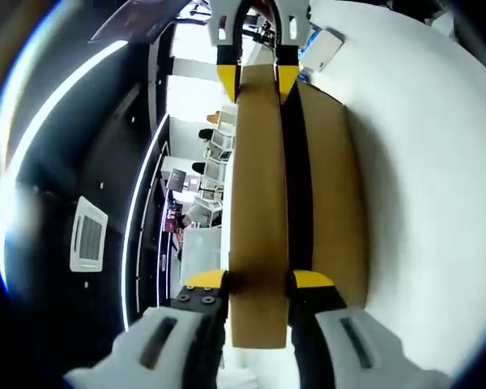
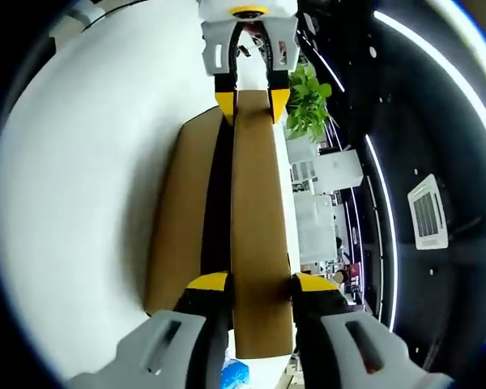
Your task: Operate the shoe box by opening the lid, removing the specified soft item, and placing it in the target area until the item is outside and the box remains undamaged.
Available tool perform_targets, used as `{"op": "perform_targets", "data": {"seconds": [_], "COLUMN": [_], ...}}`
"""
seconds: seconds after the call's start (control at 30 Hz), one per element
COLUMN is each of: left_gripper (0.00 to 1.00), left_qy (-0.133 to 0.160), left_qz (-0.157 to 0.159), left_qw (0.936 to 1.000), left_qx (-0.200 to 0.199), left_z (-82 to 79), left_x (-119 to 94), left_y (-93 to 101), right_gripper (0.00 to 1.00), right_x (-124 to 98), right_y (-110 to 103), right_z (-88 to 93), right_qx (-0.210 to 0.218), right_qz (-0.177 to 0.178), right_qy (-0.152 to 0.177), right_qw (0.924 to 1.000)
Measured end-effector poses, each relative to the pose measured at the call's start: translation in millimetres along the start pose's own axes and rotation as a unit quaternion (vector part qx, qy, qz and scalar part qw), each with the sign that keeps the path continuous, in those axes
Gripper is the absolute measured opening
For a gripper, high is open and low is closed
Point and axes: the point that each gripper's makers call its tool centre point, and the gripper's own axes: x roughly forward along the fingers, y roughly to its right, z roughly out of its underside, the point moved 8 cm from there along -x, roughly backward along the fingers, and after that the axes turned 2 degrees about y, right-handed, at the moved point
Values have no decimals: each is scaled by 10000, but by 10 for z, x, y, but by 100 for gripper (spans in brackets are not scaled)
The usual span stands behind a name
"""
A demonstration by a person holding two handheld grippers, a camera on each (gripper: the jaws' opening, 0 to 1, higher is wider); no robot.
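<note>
Brown cardboard shoe box sits on a white table; its lid is lifted up on edge above the box body w/ a dark gap between lid and body; interior too dark to tell contents, soft item can't be made out.

Left gripper in left gripper view: yellow-tipped jaws on either side of the lid's near end, pads touching both faces, pinching the lid; box body lies just right of the lid in this view, table beyond it.

Right gripper also seen at the lid's far end in left gripper view; its yellow tips straddle the lid edge, clamped on it.

Right gripper view: right gripper jaws pinch the lid at the near end; box body just left of the lid, dark gap between; white table left of the box; left gripper at the lid's far end, tips on both faces of the lid.

Beyond the lid's far end, right gripper view: green plant near the lid's right side; white cabinets past it.

Ceiling AC vent well left of the lid in left gripper view; also light strip curving beside it.
</note>
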Motion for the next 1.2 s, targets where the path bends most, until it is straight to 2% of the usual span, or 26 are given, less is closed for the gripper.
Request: {"op": "perform_targets", "data": {"seconds": [0.17,0.53,0.7,1.2], "left_gripper": [29,29,29,29], "left_qy": [-11,49,-94,-91], "left_qz": [-150,-176,-327,-535], "left_qw": [9999,9998,9993,9977], "left_qx": [83,84,140,411], "left_z": [-4,17,7,-8], "left_x": [-1,11,71,59], "left_y": [63,93,113,169], "right_gripper": [29,29,29,29], "right_x": [8,21,26,-10], "right_y": [-53,-105,-147,-281], "right_z": [3,1,11,14], "right_qx": [-112,-141,-157,-121], "right_qz": [85,169,314,674], "right_qy": [-25,-34,4,31], "right_qw": [9999,9998,9994,9977]}}
